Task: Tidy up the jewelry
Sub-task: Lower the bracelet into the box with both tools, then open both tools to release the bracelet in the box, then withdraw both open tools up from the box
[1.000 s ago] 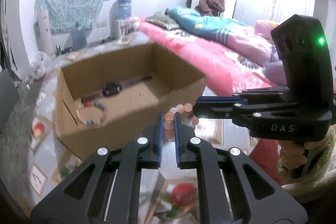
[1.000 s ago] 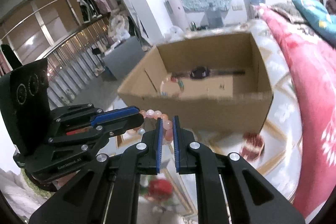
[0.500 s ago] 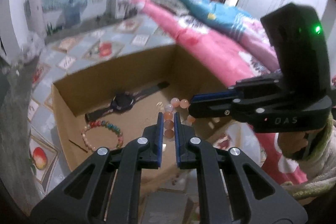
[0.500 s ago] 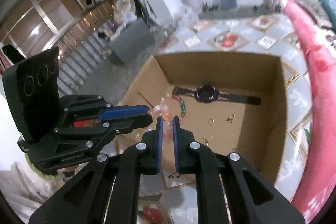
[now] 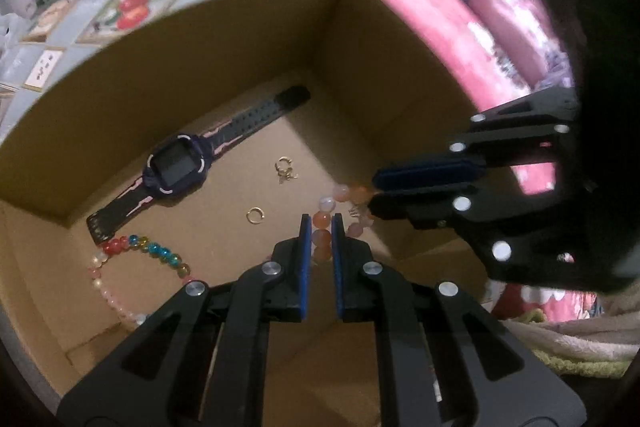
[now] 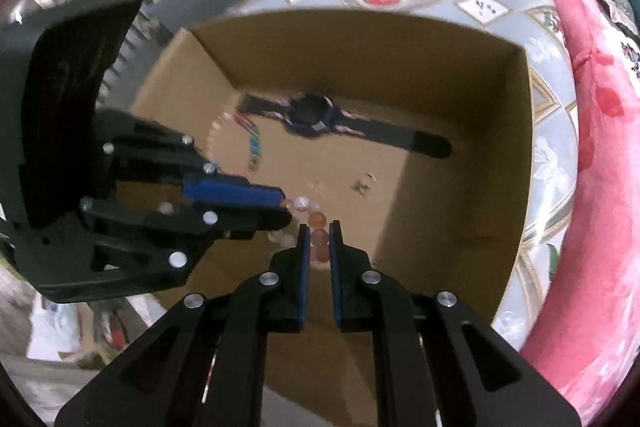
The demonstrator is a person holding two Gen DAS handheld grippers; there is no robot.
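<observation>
Grippers (image 5: 320,227) (image 6: 318,233) level, pinching bead bracelet (image 5: 322,239) above box (image 5: 400,75)

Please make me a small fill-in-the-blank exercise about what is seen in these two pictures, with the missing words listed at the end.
1. Both the left tongs and the right tongs are shut on the same peach bead ____.
2. The watch lies flat on the floor of the cardboard ____.
3. A multicoloured bracelet lies beside the end of the watch's ____.
4. The small gold ring lies between the watch and the left ____.

Missing words: bracelet; box; strap; tongs
</observation>
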